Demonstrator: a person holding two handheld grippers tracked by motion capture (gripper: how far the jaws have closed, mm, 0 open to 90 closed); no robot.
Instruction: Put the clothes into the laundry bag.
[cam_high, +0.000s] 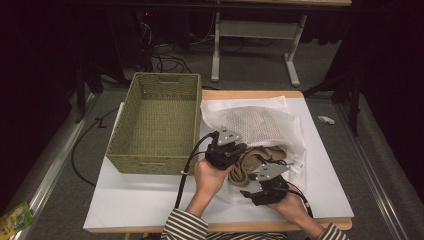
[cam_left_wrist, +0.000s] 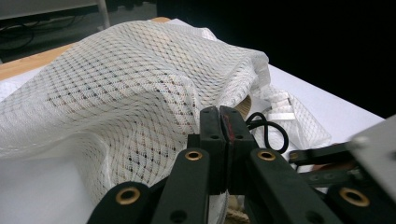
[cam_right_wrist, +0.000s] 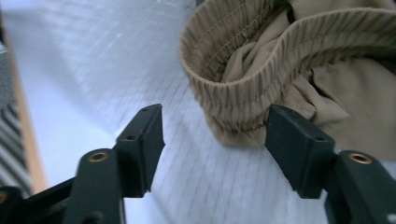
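- Striped sleeves (cam_high: 186, 227) of the person enter at the near table edge in the high view; both forearms reach forward over the white table (cam_high: 140, 200).
- Far left on the table: woven basket (cam_high: 156, 125), rectangular, upright, well apart from both grippers.
- Left gripper (cam_high: 225, 148) sits just right of the basket's near corner, at the near edge of the white mesh laundry bag (cam_high: 260, 125). Left gripper view: jaws pressed together, with the mesh bag (cam_left_wrist: 121, 93) rising directly in front of them; the pads appear to pinch a fold of its fabric, though the contact itself is hidden behind the jaws.
- Beige garment (cam_high: 257, 161), with an elastic gathered waistband, lies at the bag's mouth between the two grippers, partly under the mesh.
- Right gripper (cam_high: 267, 187) is near the front edge of the table, right of the left one. Right gripper view: jaws stand wide apart, nothing pressed between the pads; the beige waistband (cam_right_wrist: 243, 93) lies just ahead, close to the right-hand jaw, resting on mesh fabric.
- Picture there is motion-blurred.
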